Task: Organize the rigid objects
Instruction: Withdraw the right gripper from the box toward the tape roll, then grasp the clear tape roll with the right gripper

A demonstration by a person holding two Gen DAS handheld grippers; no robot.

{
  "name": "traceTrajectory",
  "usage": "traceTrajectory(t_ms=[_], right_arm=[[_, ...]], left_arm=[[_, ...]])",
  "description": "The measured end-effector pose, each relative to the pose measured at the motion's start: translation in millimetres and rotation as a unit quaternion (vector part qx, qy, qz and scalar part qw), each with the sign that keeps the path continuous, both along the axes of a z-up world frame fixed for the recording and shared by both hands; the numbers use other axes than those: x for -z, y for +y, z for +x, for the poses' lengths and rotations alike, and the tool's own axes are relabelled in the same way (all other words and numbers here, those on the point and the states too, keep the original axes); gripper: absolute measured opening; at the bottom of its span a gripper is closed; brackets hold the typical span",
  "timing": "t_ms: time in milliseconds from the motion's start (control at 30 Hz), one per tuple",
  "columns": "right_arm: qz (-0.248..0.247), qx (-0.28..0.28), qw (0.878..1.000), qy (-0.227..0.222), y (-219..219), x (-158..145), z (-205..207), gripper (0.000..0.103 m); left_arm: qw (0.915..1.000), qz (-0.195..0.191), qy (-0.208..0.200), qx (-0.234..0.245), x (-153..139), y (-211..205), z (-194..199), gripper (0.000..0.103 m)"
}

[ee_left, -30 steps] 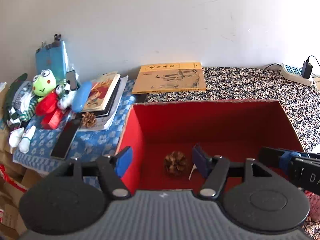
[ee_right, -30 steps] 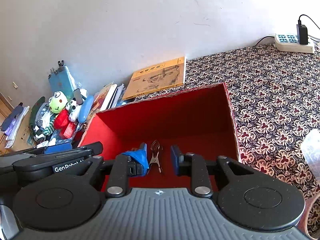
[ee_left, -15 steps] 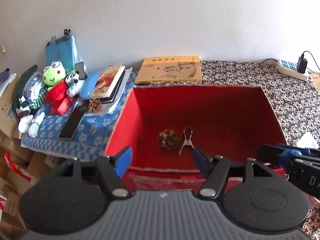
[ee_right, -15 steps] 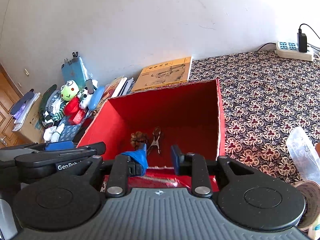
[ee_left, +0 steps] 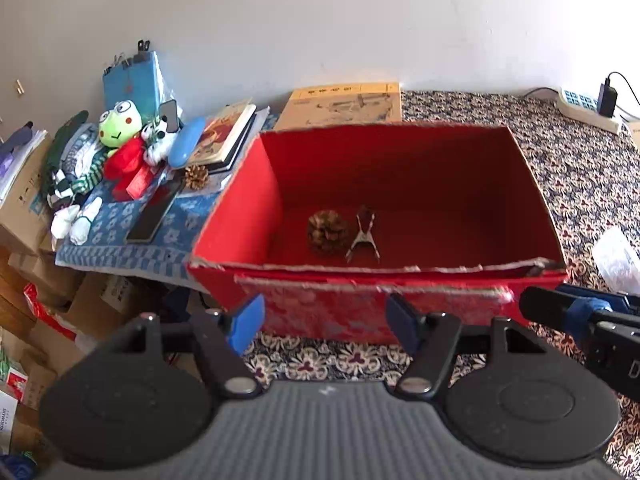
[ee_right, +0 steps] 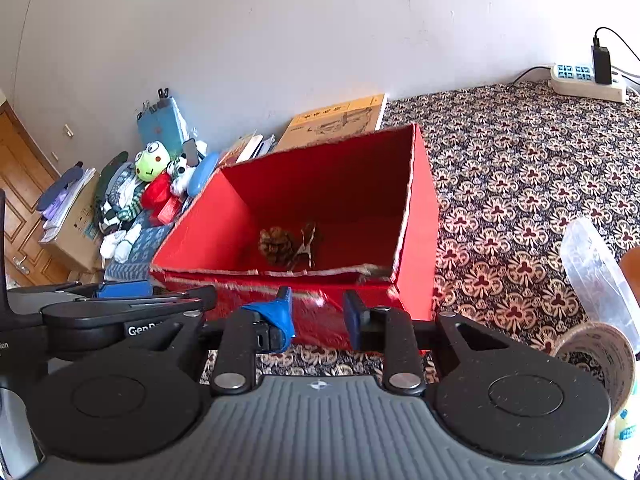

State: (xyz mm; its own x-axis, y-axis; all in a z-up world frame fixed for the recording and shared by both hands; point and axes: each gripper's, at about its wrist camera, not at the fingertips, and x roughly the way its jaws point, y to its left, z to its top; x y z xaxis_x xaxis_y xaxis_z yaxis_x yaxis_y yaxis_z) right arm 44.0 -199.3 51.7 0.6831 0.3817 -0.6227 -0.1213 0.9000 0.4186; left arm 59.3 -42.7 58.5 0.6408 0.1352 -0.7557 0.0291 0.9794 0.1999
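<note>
A red cardboard box (ee_left: 240, 216) (ee_right: 420, 200) stands open on the patterned cloth. Inside it lie a brown pine cone (ee_left: 327, 232) (ee_right: 276, 245) and a metal clip (ee_left: 363, 236) (ee_right: 306, 246), side by side. A second pine cone (ee_left: 196, 176) rests outside on the blue cloth, next to a black phone (ee_left: 154, 212). My left gripper (ee_left: 324, 320) hovers open in front of the box's near wall, with nothing between its fingers. My right gripper (ee_right: 318, 316) is also open and empty, just short of the same wall.
Plush toys (ee_left: 120, 128) (ee_right: 152, 164), a blue case (ee_left: 186, 146) and stacked books (ee_left: 224, 136) crowd the left. A yellow book (ee_left: 344, 108) lies behind the box. A power strip (ee_right: 588, 84) sits at the far right. A plastic bag (ee_right: 596, 272) and a tape roll (ee_right: 600, 360) are near right.
Both grippers have pulled back and up out of the box, so the whole box now shows. The pine cone and clip stay on its floor.
</note>
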Motion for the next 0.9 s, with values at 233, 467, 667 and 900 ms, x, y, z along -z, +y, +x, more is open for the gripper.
traceTrajectory(t_ms=[233,467,667,900], right_arm=[[0.010,-0.018,0.999,0.029,-9.4,15.6,-8.8,0.011],[0.029,-0.039,0.996,0.073,-22.3,37.6,-18.4,0.011],[0.062,-0.063,0.989,0.120,-33.8,64.1,-35.0,0.011],[0.107,-0.089,0.976,0.168,-33.9,89.6,-54.7,0.011]], left_arm=[[0.9998,0.003,0.019,-0.006,14.7,-9.6,-9.1,0.069],[0.9987,-0.024,0.045,0.006,36.6,3.6,-23.9,0.069],[0.9907,-0.079,0.082,0.074,58.5,13.6,-57.5,0.068],[0.9711,-0.132,0.140,0.141,88.8,-2.8,-83.2,0.069]])
